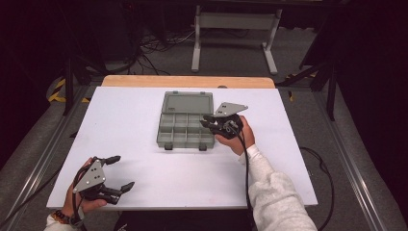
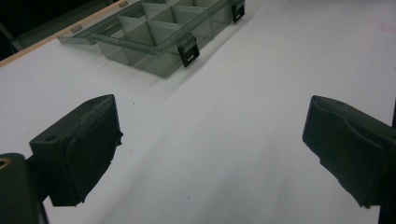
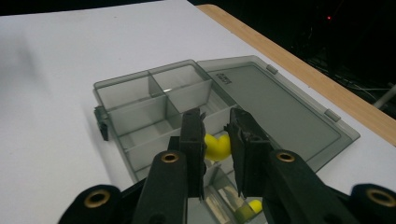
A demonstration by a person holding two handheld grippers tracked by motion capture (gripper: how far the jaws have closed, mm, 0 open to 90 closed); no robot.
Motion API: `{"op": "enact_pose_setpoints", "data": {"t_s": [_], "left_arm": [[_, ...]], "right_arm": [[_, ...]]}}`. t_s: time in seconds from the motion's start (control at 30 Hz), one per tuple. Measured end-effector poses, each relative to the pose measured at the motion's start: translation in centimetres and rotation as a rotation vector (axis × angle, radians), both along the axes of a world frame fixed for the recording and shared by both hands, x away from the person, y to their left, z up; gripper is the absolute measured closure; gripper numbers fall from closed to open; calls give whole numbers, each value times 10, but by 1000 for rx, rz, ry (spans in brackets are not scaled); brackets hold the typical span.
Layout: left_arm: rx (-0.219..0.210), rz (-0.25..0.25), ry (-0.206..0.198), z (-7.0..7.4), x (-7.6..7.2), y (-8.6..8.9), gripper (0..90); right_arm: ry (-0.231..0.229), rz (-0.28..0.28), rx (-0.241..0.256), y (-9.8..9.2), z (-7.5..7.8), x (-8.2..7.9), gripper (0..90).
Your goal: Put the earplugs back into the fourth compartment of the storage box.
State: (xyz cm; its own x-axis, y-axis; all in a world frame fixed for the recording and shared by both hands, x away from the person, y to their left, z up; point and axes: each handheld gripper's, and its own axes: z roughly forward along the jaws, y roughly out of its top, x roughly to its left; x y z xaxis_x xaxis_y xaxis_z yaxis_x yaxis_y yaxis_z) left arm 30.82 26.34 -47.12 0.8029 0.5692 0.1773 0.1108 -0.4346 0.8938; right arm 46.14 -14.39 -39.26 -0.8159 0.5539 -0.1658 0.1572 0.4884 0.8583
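Observation:
A grey see-through compartment box (image 1: 159,129) lies open mid-table, its lid (image 1: 187,102) flat behind it. My right gripper (image 1: 206,121) hangs over the box's right-hand compartments. In the right gripper view, that gripper (image 3: 215,116) is shut on a small yellow piece (image 3: 218,147) above the box (image 3: 140,112). A second yellow piece (image 3: 254,205) lies in a compartment below. My left gripper (image 1: 124,172) rests near the table's front left corner, open and holding nothing. In the left gripper view, its jaws (image 2: 212,140) stand wide apart, with the box (image 2: 140,56) farther off.
The white table top (image 1: 144,163) has a wooden strip (image 1: 187,81) along its far edge. The box's two black latches (image 2: 189,49) face the near side. Beyond the table stand a white frame (image 1: 235,29), cables and dark floor.

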Motion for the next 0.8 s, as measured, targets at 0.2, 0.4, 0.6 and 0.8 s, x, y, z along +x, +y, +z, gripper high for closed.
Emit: {"op": "enact_pose_setpoints", "data": {"t_s": [0.2,0.4,0.6,0.8], "left_arm": [[-23,-1,9,0,2,2,53],[-31,-4,19,-1,4,2,53],[-30,-7,13,-1,3,1,53],[-52,-8,25,-1,5,2,54]], "right_arm": [[30,-39,1,-3,-4,17,759],[60,-58,-16,0,-12,31,752],[79,-91,-34,1,-19,42,746],[107,-120,-28,-1,-28,52,738]]}}
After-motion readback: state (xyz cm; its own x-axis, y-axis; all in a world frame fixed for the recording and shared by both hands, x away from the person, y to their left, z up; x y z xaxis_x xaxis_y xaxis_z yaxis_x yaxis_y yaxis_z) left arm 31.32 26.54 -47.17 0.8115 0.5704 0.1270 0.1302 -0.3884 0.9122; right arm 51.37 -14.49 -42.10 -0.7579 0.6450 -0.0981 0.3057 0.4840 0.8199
